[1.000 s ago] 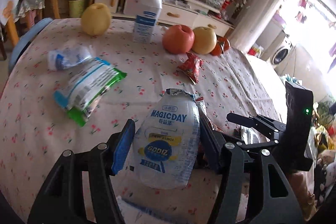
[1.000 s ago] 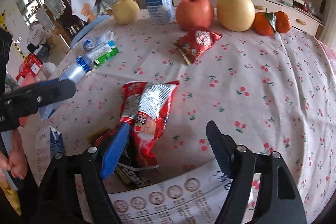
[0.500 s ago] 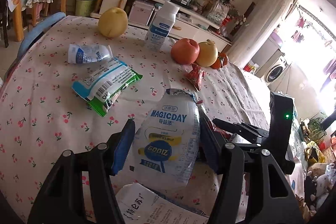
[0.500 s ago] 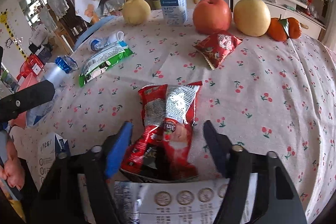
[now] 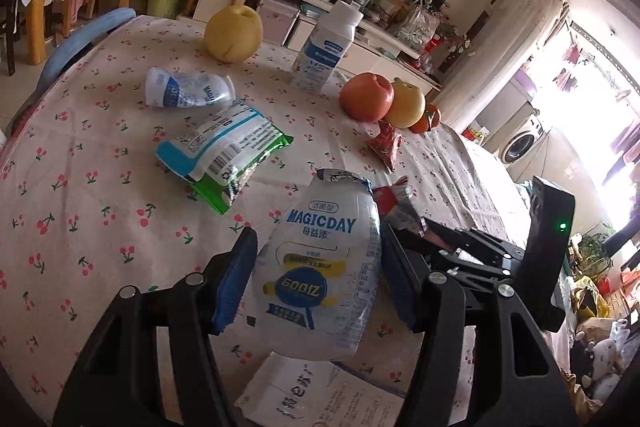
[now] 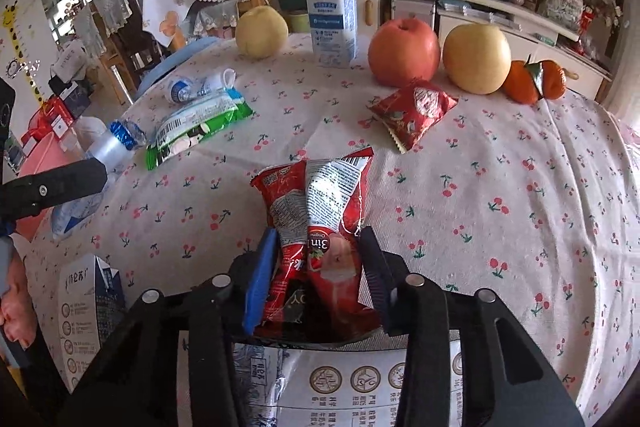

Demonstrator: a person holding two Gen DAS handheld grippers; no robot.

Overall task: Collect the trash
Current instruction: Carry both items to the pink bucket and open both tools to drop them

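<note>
Overall, two pears (image 6: 261, 31), one apple (image 6: 403, 52).

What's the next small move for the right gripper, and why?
Probably lift. The right gripper has just been closing, and its pads now press both sides of the red snack wrapper, which lies on the tablecloth. The left gripper already holds the MAGICDAY bottle, so raising the wrapper clear seems next.
</note>
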